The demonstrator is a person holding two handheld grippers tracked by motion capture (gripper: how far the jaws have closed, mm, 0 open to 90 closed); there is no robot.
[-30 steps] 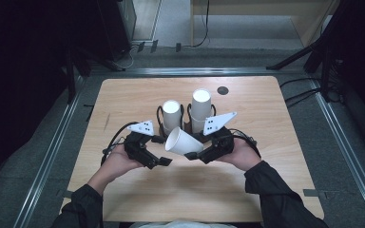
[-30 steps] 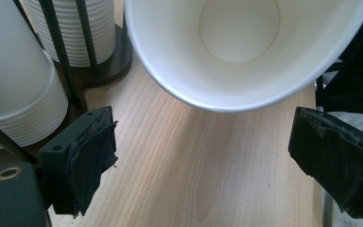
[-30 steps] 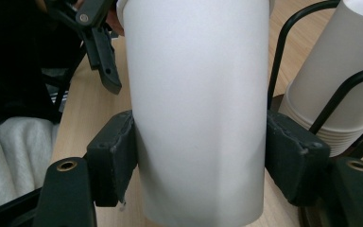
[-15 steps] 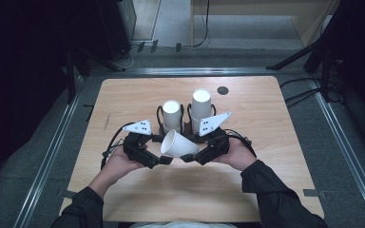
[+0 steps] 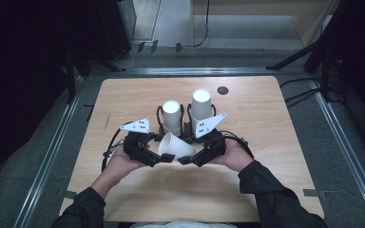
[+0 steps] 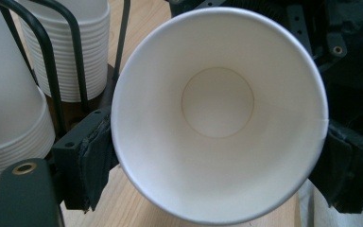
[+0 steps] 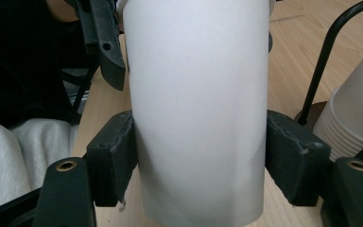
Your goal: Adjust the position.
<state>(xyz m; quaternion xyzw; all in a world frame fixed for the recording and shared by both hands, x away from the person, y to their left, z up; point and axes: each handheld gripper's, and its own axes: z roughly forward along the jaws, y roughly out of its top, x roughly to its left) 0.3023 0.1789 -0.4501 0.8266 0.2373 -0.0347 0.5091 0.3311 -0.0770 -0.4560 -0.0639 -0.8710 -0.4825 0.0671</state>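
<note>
paper cup [image 5: 176, 147] between both grippers

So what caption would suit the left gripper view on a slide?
Looking into an empty white paper cup with the left gripper pads at its rim, stacked cups behind.

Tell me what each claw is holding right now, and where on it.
Both hold one paper cup: the right claw clamps its side wall, and the left claw, its jaws just closing, meets the rim at the open mouth.
</note>
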